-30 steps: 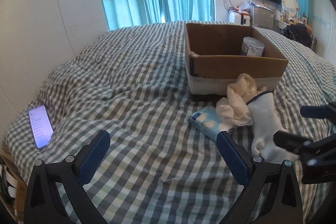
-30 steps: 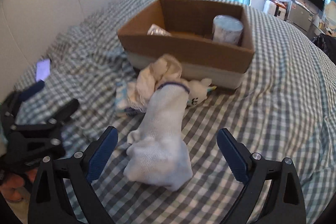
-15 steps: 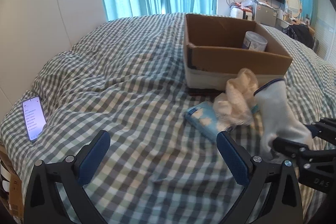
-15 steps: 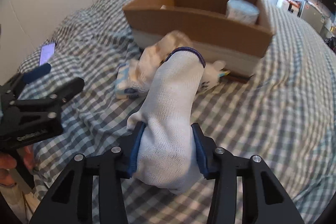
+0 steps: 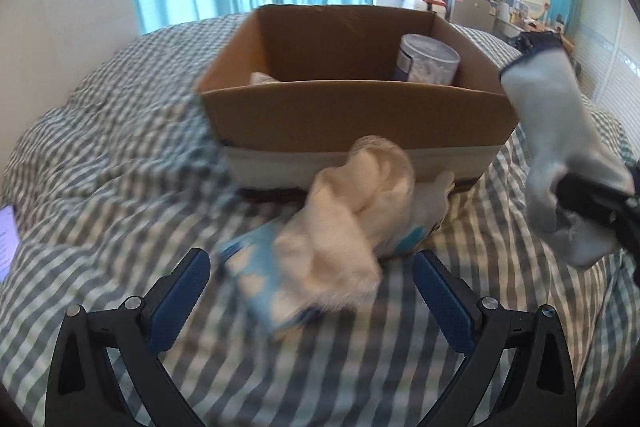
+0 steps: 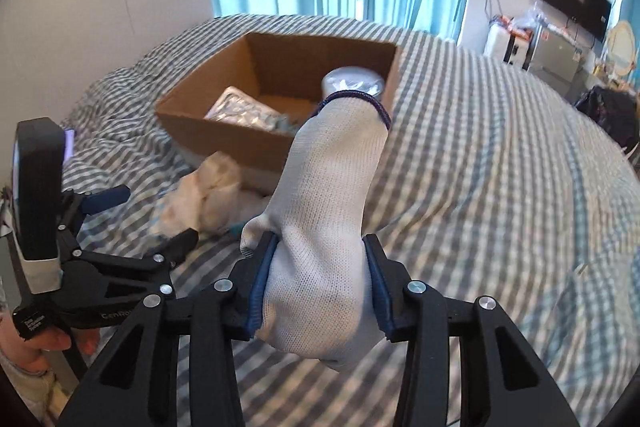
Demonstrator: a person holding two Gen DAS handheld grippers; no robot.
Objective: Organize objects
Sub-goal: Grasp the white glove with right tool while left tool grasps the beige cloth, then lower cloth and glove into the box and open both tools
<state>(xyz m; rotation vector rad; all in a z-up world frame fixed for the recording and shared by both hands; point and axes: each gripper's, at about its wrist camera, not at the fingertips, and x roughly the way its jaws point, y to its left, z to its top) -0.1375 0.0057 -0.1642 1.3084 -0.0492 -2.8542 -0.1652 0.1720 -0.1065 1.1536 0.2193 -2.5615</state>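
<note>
Landmark: the open brown cardboard box (image 5: 352, 119) with a pale band along its base, standing on the green-and-white checked bed cover (image 5: 120, 195).
Far left of the box: a phone with a lit screen (image 5: 7, 247) lies on the cover, at the picture's edge in the left wrist view.
Left tool (image 5: 310, 297): released, its blue-padded fingers (image 5: 180, 297) spread wide with nothing pressed between them; it hangs just short of the box's near wall, over the items lying there. In the right wrist view a hand (image 6: 44, 341) holds its grip.
In front of the box: a crumpled cream cloth (image 5: 352, 223) lies against the near wall, on top of a light blue soft pack with white cloud shapes (image 5: 256, 279); both are blurred.
Inside the box, left part: a flat silvery foil pack (image 6: 240, 113).
Inside the box, right part: an upright round can with a pale lid (image 5: 426, 65), near the right wall.
Right tool (image 6: 320, 287): clenched on the foot end of a white knitted sock with a dark blue cuff (image 6: 332, 203).
Sock's place: clear of the bed cover, its cuff up, at the box's right corner.
</note>
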